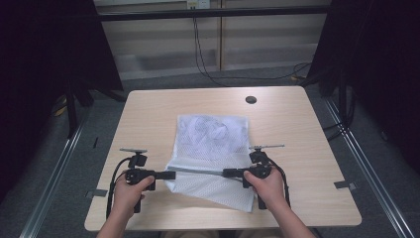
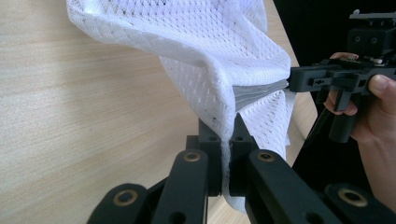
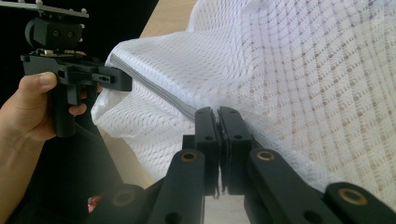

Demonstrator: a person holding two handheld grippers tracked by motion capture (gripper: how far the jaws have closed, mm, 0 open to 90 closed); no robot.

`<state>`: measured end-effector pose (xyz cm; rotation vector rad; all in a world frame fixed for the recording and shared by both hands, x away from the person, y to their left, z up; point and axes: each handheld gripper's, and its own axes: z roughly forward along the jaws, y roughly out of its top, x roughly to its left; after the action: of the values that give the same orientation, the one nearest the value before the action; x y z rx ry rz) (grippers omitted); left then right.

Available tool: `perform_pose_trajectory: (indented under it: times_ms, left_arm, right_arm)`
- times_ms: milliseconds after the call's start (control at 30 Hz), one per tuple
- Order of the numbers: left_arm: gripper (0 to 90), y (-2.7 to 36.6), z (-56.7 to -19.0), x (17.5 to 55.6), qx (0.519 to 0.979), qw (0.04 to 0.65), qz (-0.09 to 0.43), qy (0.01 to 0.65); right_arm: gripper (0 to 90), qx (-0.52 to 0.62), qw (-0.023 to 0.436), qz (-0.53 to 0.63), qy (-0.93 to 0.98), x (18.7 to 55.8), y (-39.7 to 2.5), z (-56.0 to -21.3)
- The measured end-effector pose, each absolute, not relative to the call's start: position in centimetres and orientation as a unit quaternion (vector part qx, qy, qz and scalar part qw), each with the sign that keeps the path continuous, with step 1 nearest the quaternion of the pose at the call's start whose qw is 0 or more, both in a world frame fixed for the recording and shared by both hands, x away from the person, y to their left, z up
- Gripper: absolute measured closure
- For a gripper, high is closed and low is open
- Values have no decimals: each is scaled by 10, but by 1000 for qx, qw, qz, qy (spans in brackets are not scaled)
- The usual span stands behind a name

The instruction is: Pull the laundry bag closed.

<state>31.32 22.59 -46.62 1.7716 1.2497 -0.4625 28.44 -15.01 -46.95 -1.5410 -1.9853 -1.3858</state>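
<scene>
Claws [image 2: 225, 122] clamped on mesh bag [image 1: 210, 134]

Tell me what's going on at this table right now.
A person sits at a wooden table with a hand-held gripper in each hand. Both are clamped on the near edge of a white mesh bag: the left hand-held gripper pinches one end of that edge, the right hand-held gripper the other. The edge, with a grey zipper strip along it, is lifted and stretched between them, while the far part of the bag lies flat on the table.
</scene>
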Motion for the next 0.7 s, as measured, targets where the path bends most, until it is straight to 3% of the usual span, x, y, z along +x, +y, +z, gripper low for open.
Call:
perform_pose_trajectory:
  times_ms: [700]
  left_arm:
    - [884, 227, -466, 312, 715, 446, -184, 506]
  right_arm:
    - [874, -534, 133, -477, -686, 282, -157, -470]
